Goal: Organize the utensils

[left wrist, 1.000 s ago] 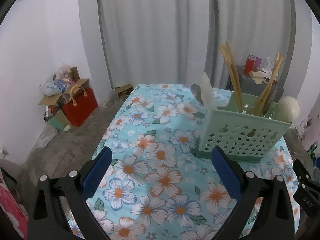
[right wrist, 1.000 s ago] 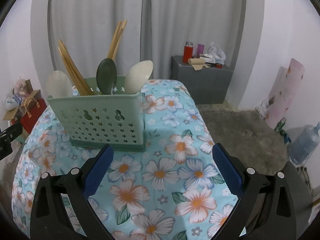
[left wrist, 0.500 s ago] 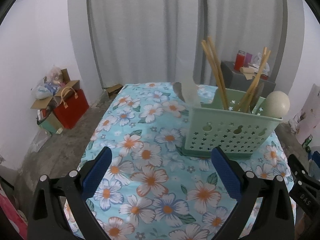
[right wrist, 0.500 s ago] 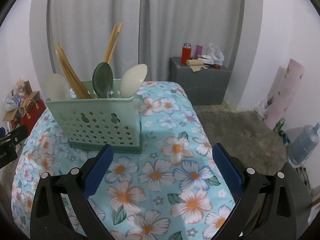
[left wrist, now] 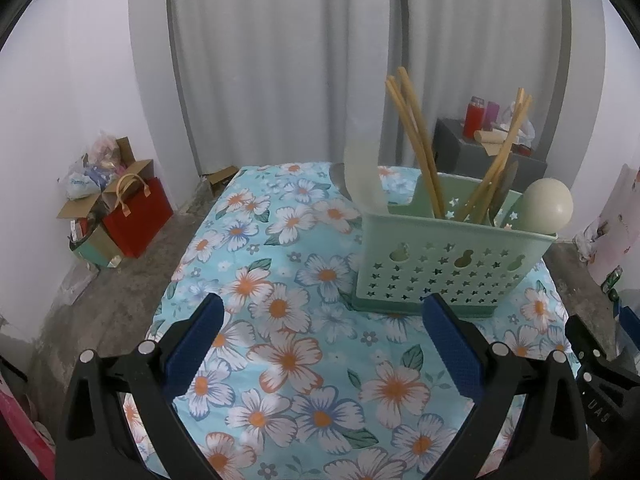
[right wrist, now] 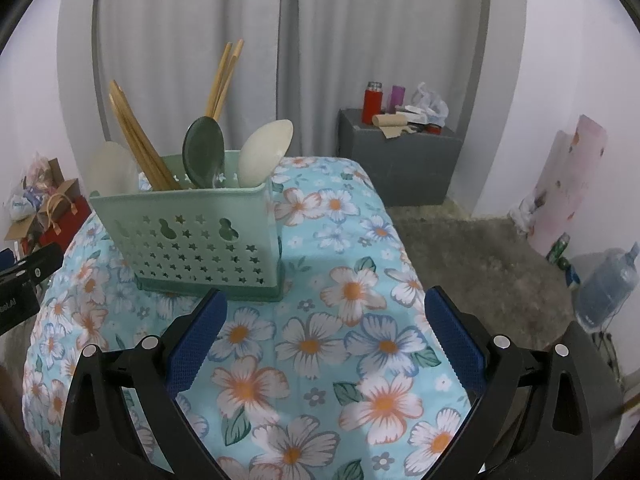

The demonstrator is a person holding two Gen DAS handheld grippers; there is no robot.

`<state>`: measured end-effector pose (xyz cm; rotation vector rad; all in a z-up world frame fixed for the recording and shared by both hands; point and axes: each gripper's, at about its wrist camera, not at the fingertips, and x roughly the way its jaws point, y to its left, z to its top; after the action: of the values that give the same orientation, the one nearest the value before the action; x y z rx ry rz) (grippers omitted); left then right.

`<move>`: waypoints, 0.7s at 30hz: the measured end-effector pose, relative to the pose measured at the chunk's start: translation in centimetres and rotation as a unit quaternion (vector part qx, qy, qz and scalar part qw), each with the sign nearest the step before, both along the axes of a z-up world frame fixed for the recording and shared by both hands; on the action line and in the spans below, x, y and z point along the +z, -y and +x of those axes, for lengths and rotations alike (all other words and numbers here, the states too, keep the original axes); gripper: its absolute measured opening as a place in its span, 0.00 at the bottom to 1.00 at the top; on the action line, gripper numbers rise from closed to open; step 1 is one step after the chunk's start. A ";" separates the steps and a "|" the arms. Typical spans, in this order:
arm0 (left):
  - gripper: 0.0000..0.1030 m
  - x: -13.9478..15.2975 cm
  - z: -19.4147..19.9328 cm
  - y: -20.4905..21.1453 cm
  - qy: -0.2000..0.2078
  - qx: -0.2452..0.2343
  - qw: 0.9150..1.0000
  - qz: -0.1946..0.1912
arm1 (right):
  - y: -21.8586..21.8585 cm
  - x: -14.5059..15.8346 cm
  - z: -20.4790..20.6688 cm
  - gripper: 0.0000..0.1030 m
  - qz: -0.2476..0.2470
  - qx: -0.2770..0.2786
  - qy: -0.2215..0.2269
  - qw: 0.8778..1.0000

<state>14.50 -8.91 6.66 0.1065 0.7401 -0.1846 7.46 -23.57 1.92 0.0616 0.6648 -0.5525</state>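
A mint-green perforated utensil caddy [left wrist: 448, 268] stands upright on the floral tablecloth [left wrist: 288, 264]; it also shows in the right wrist view [right wrist: 192, 236]. It holds wooden chopsticks [right wrist: 136, 140], a dark green spoon [right wrist: 203, 148], a cream spoon [right wrist: 264, 152] and a pale translucent spoon [left wrist: 362, 168]. My left gripper [left wrist: 320, 338] is open and empty, hovering in front of the caddy. My right gripper [right wrist: 326, 330] is open and empty, in front and to the right of the caddy.
A grey cabinet [right wrist: 400, 160] with a red flask [right wrist: 371, 102] stands behind the table. A red bag [left wrist: 138, 216] and boxes sit on the floor at left. A water jug [right wrist: 608, 284] stands at right. Curtains hang behind.
Both grippers have drawn back and risen a little from the caddy; the caddy sits smaller and further off in view. Both jaws stay open.
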 end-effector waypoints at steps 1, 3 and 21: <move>0.95 0.0 0.0 0.0 0.001 0.000 1.000 -0.001 | 0.0 0.1 0.0 0.92 0.000 0.000 0.000 1.000; 0.95 0.1 0.0 0.1 0.002 0.000 1.000 -0.002 | -0.1 0.0 0.0 0.92 -0.001 -0.001 0.002 1.000; 0.95 0.0 -0.1 0.0 -0.001 0.000 1.000 -0.005 | -0.3 0.2 -0.1 0.92 -0.001 0.003 0.003 1.000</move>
<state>14.43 -8.88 6.62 0.0975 0.7414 -0.1881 7.35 -23.27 2.08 0.0596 0.6581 -0.5464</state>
